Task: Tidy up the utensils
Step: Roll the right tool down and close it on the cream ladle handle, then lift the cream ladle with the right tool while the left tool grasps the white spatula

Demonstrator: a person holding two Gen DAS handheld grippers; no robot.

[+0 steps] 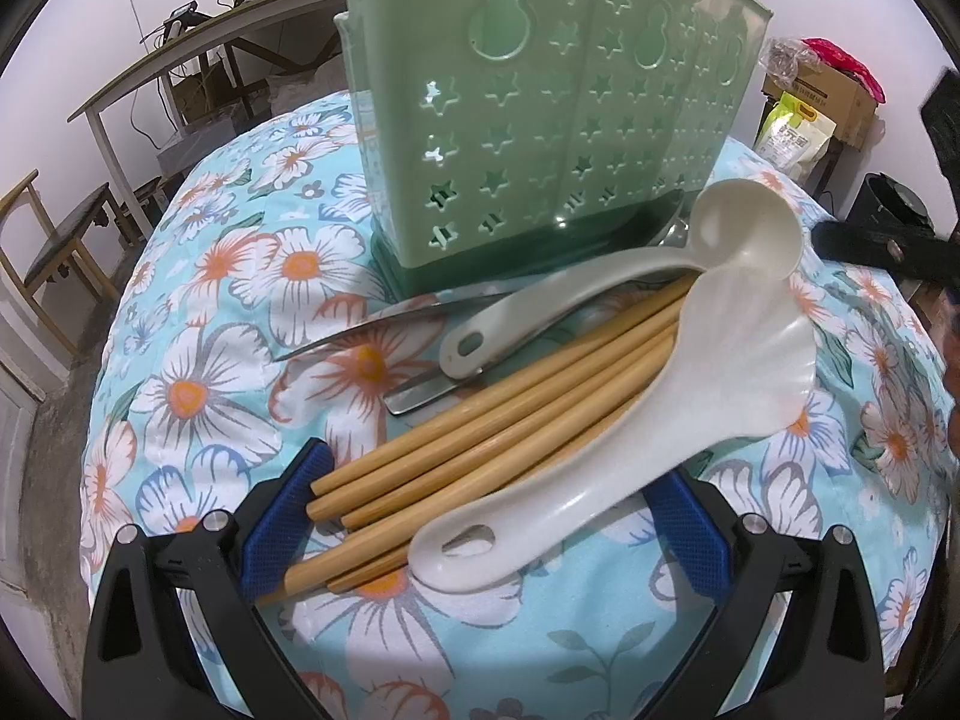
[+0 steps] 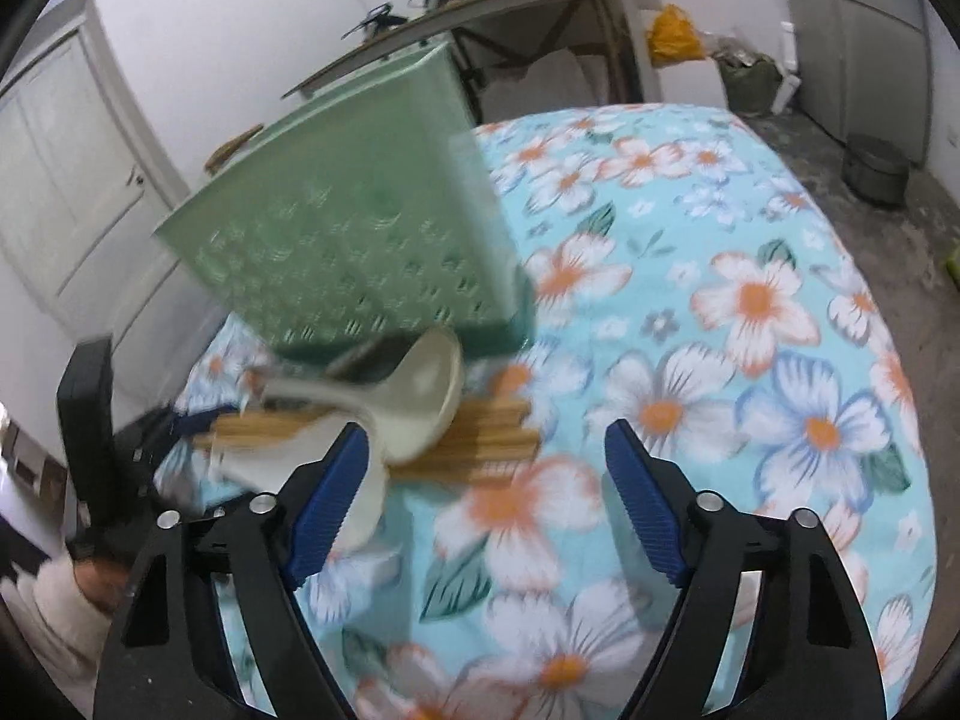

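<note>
A: Left gripper [image 1: 480,516] spread wide around bamboo chopsticks [image 1: 480,420] and scalloped white spoon [image 1: 630,438], piled before the green holder [image 1: 552,120].

B: Right gripper [image 2: 486,492] open, empty; view blurred. Risk: closing grabs several, spoon probably slides.

White spoons [image 1: 630,420] atop bamboo chopsticks [image 1: 480,438] beside upright green star-holed holder [image 1: 540,120].

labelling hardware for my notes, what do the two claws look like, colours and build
Both match. The left claw and right claw each have two glossy black plastic arms with triangular cut-outs and round silver bolts at the joints. The fingers carry blue ribbed pads. No cables or markings are visible.
</note>
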